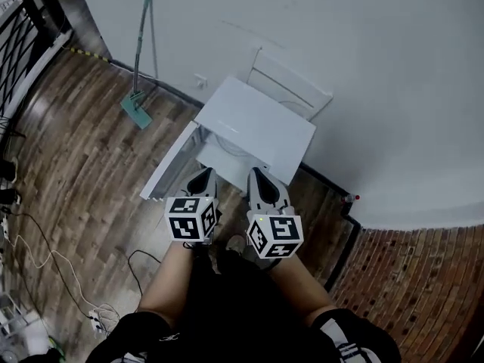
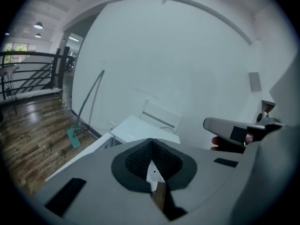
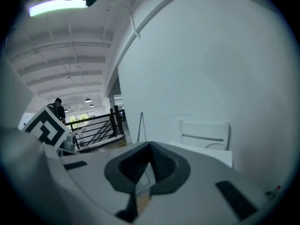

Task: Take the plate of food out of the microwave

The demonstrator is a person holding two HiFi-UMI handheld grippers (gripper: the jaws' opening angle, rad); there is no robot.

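Bare forearms (image 1: 170, 278) reach in from 6 o'clock, each carrying a tool. The left tool (image 1: 201, 181) and the right tool (image 1: 262, 181) are both clenched on nothing, side by side and clear of everything. At 12 o'clock stands the white microwave (image 1: 261, 123), its door (image 1: 170, 165) swung open toward 9 o'clock. The plate of food should be inside, but the opening is too dim to pick it out. I judge this to be the approach. The next move calls for going forward, releasing the jaws and straddling the plate's rim. Wood-plank floor (image 1: 83, 150) lies all around. A white chair (image 1: 291, 82) stands behind against the wall (image 1: 363, 66), a mop (image 1: 138, 89) leans at 10 o'clock, and cables (image 1: 45, 263) trail at 8 o'clock.
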